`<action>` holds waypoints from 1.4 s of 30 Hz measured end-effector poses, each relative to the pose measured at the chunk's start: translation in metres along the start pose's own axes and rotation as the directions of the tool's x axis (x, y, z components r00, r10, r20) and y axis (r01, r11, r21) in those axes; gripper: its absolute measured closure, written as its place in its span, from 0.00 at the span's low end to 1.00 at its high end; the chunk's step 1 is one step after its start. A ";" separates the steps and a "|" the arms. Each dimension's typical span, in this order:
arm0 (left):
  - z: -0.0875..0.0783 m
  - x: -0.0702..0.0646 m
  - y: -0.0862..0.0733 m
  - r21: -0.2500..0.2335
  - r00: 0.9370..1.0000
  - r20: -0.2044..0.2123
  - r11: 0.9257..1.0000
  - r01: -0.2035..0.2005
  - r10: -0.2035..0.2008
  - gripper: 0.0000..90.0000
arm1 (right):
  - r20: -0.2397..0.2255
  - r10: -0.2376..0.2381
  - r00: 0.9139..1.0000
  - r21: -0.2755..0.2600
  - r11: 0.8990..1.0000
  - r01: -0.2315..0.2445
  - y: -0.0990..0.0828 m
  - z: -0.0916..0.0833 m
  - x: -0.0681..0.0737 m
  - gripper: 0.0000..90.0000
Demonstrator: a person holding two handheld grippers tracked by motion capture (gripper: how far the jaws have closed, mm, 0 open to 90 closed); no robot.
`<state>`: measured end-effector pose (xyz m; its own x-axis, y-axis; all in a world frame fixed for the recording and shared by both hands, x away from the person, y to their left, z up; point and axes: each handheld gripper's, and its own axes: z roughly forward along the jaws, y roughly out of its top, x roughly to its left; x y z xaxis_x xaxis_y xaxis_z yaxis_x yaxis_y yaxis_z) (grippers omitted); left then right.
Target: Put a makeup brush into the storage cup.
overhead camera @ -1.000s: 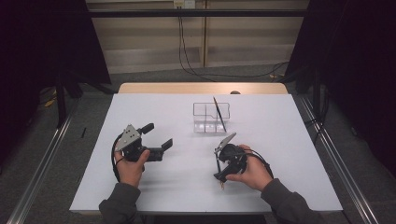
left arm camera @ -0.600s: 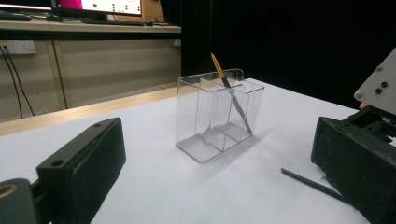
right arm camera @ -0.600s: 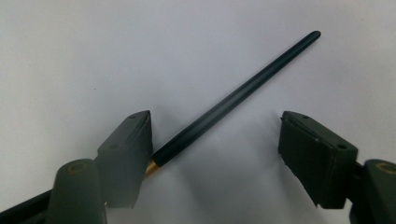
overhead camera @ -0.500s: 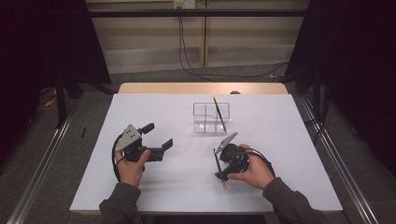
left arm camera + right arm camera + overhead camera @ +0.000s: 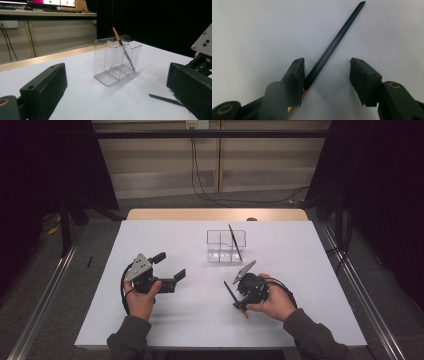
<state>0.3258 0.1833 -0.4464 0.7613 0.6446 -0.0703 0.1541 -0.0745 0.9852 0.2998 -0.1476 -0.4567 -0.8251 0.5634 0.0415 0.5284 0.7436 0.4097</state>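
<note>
Your right gripper (image 5: 325, 75) is closing around the dark pencil (image 5: 332, 47) lying on the table (image 5: 310, 270), not yet pinching it. Your left gripper (image 5: 170, 266) is resting spread.

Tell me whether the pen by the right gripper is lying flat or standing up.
Lying flat. The dark pen rests on the white table, between the right gripper jaws, which have just been closing but don't clamp it.

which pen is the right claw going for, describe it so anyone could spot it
On the white table, in front of the clear organizer, a dark pen lies flat between the right claw's closing jaws. The other pen stands tilted inside the organizer.
</note>
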 end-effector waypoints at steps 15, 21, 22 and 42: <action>0.001 -0.002 0.000 -0.004 1.000 -0.008 1.000 0.010 -0.010 0.03 | -0.007 0.002 1.000 0.033 0.999 -0.002 -0.002 -0.004 -0.003 0.76; 0.001 -0.002 0.000 -0.002 1.000 -0.009 1.000 0.009 -0.009 0.03 | -0.023 0.005 1.000 0.064 0.998 -0.004 0.000 -0.005 -0.004 0.81; 0.001 -0.002 0.000 -0.001 1.000 -0.009 1.000 0.009 -0.009 0.03 | -0.025 0.009 1.000 0.069 0.998 -0.008 0.000 -0.005 -0.004 0.81; 0.000 0.000 0.000 0.011 1.000 -0.011 1.000 -0.013 0.013 0.04 | -0.026 0.025 0.999 0.134 0.991 -0.021 0.005 -0.006 -0.006 0.91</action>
<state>0.3258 0.1838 -0.4462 0.7566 0.6515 -0.0557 0.1508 -0.0910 0.9844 0.3061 -0.1487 -0.4497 -0.8166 0.5721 0.0759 0.5679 0.7731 0.2826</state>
